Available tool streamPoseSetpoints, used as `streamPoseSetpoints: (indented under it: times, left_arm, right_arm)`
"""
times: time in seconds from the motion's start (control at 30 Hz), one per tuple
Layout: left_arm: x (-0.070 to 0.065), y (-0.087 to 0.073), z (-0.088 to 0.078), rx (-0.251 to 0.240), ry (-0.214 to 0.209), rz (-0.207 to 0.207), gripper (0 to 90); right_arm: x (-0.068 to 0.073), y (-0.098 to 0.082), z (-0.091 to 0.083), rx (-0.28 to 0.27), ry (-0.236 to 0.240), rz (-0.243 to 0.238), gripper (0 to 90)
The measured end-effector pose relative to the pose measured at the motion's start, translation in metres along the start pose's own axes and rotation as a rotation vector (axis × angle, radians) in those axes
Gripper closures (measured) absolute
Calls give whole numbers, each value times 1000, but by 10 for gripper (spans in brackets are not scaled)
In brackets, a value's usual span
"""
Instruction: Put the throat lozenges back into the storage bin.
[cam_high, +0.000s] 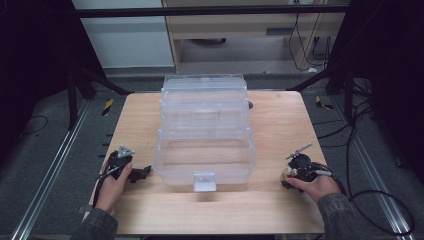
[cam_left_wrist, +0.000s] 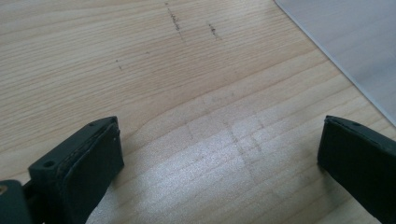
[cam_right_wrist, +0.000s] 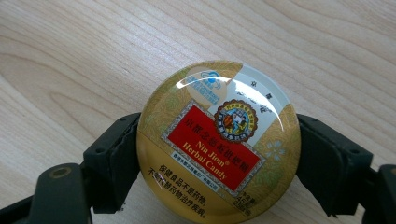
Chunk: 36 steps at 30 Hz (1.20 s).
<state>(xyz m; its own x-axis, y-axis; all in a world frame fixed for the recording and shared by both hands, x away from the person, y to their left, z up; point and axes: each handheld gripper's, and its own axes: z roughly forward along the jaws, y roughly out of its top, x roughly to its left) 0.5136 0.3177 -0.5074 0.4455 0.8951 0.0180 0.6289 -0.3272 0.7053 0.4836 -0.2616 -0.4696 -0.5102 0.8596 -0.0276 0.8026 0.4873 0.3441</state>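
The right gripper (cam_right_wrist: 218, 154) clasps a round candy tin (cam_right_wrist: 218, 142) by its rim, low over the table (cam_high: 280, 125) near its right edge, right of the clear plastic box (cam_high: 205, 135). The left gripper (cam_left_wrist: 219, 158) rests spread and empty at the near left. Such a smooth curved rim could well slide out of flat pads if the squeeze is off-centre.

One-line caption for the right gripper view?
Right gripper clasps a round gold herbal candy tin over the wooden table.

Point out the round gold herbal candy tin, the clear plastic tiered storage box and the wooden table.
Round gold herbal candy tin (cam_right_wrist: 218, 142): right gripper view, lid's red label.
Clear plastic tiered storage box (cam_high: 204, 181): high view, front latch.
Wooden table (cam_high: 220, 212): high view, bare front.
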Motion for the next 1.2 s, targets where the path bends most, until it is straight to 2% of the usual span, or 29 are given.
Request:
streamPoseSetpoints:
  times: [0.5, 0.93, 1.2]
  left_arm:
    - [0, 0, 0, -2, 1, 7, 0]
    - [1, -1, 0, -5, -2, 10, 0]
    - [1, -1, 0, -4, -2, 11, 0]
  right_arm:
    - [0, 13, -37, -41, -28, -52, 208]
    - [8, 40, -86, -93, -47, -123, 208]
    - [14, 58, -107, -114, -62, -175, 208]
